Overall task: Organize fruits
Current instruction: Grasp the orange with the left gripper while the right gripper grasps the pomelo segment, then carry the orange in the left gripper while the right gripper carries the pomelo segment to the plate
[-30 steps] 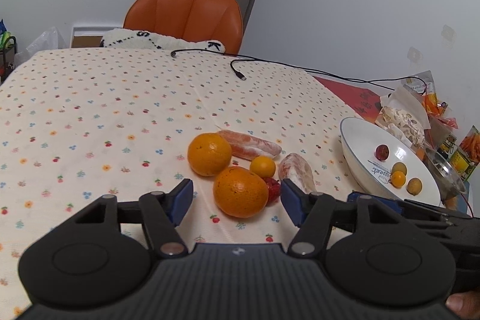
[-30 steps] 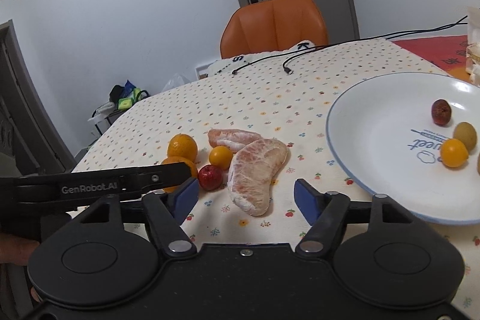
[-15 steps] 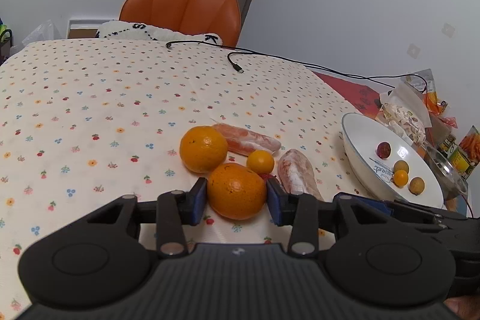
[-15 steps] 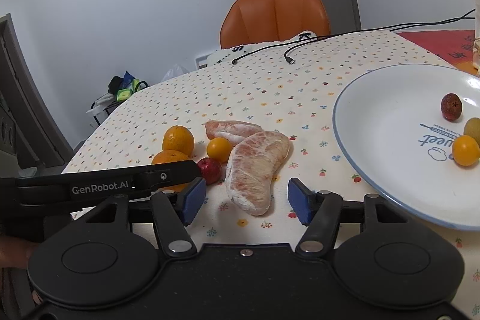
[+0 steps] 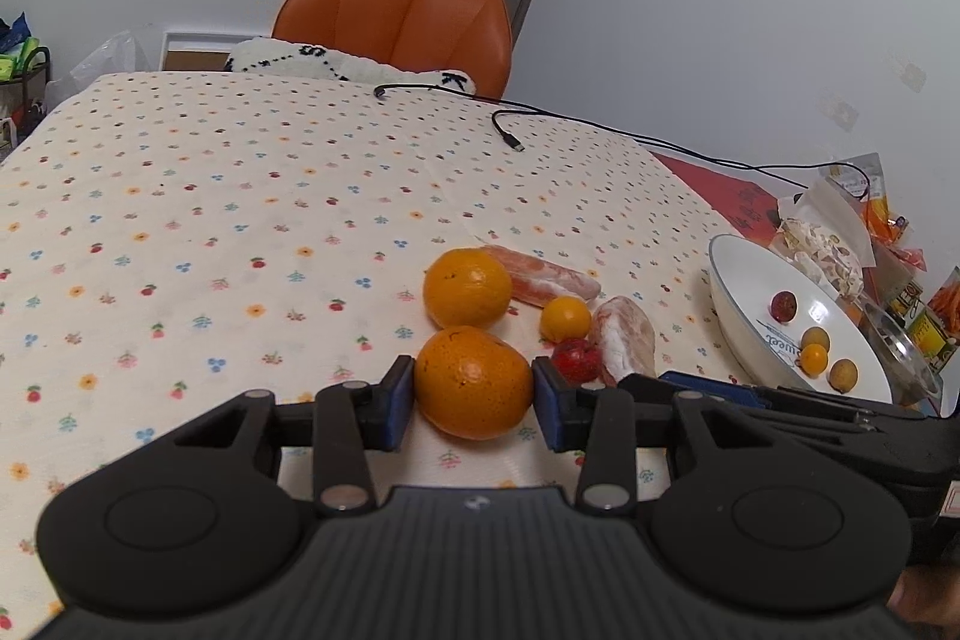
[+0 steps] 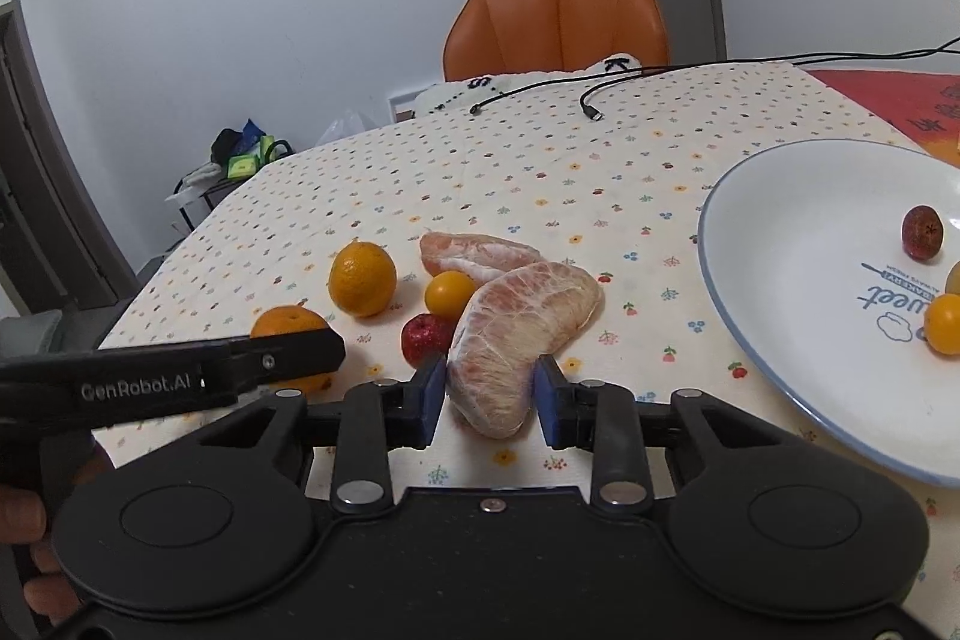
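Left gripper (image 5: 473, 391) jaws clamped on near orange (image 5: 474, 382); right gripper (image 6: 491, 394) jaws gripping pomelo segment (image 6: 519, 328), both on counter (image 5: 210, 220). Plate (image 6: 798, 292) holds four small fruits; five-odd pieces left outside.

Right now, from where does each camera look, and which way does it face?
Left wrist: sits on the left gripper, facing its clamped orange; the gripper shows.
Right wrist: sits on the right gripper, facing its pomelo segment and the plate; left gripper and a hand show.
Shared: fruits, plate, orange chair.
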